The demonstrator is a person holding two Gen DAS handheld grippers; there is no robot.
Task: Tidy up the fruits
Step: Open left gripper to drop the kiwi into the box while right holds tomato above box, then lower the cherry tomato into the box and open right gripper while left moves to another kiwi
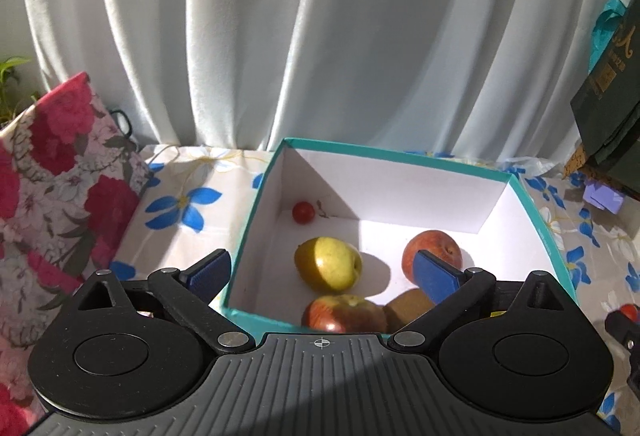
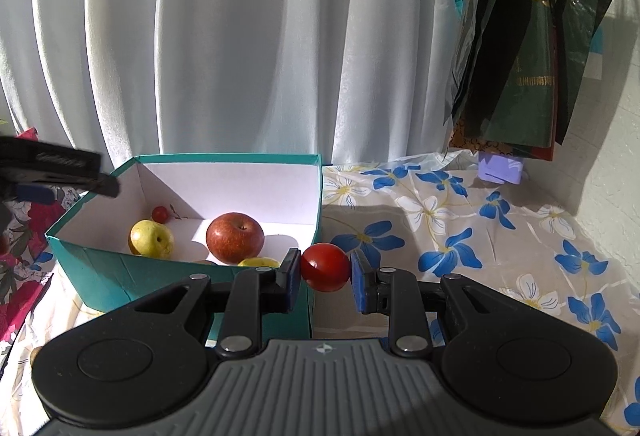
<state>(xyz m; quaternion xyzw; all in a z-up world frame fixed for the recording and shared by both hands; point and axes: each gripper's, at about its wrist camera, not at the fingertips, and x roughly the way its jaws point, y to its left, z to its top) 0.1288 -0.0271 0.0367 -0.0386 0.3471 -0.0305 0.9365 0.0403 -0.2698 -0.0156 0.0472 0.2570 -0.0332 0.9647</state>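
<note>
The right gripper (image 2: 325,274) pinches a red cherry tomato (image 2: 325,267) between its blue pads, just beside the near corner of the teal box (image 2: 100,268). The left gripper (image 1: 322,274) hangs spread wide over that box, holding nothing — inside lie a red-green apple (image 1: 344,314), a kiwi (image 1: 406,308), a yellow apple (image 1: 329,268), a red apple (image 1: 434,250) and (in the far corner) another small tomato (image 1: 303,212). Behind hangs a white curtain (image 1: 320,36).

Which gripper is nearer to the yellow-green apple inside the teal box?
Left. The left gripper hangs open directly above the yellow-green apple. The right gripper is outside the teal box, holding a cherry tomato.
</note>
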